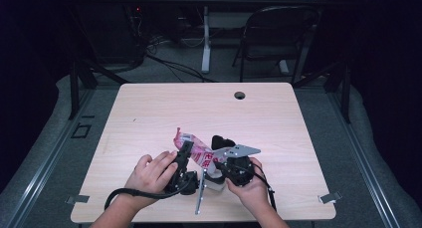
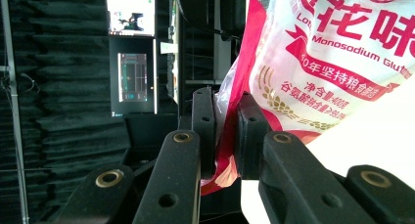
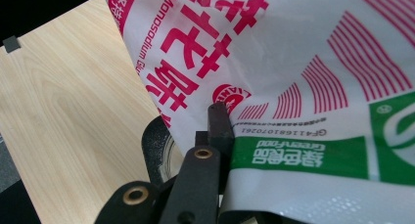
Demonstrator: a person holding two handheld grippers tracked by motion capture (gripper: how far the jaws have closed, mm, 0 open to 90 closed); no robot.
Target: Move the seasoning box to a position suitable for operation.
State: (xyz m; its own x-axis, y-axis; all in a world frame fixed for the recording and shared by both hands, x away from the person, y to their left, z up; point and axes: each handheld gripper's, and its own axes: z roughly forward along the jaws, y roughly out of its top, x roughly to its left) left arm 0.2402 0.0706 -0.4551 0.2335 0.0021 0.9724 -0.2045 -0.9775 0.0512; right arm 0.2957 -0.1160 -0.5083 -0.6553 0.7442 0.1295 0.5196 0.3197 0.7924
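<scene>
The bag (image 3: 303, 62) in my grip is thin glossy plastic film, white with red and green print, smooth but creased where it bunches. My left hand-held gripper (image 2: 226, 131) has matt black jaws, hard plastic by the look of them, with brass-coloured rivets set in the arms. My right hand-held gripper (image 3: 220, 131) has the same matt black finish, and it carries a flat grey plate (image 1: 238, 151) of dull metal. The tabletop (image 1: 199, 108) is pale wood-grain laminate, smooth with a faint sheen. A rubbery black cable (image 1: 129, 192) trails off.
</scene>
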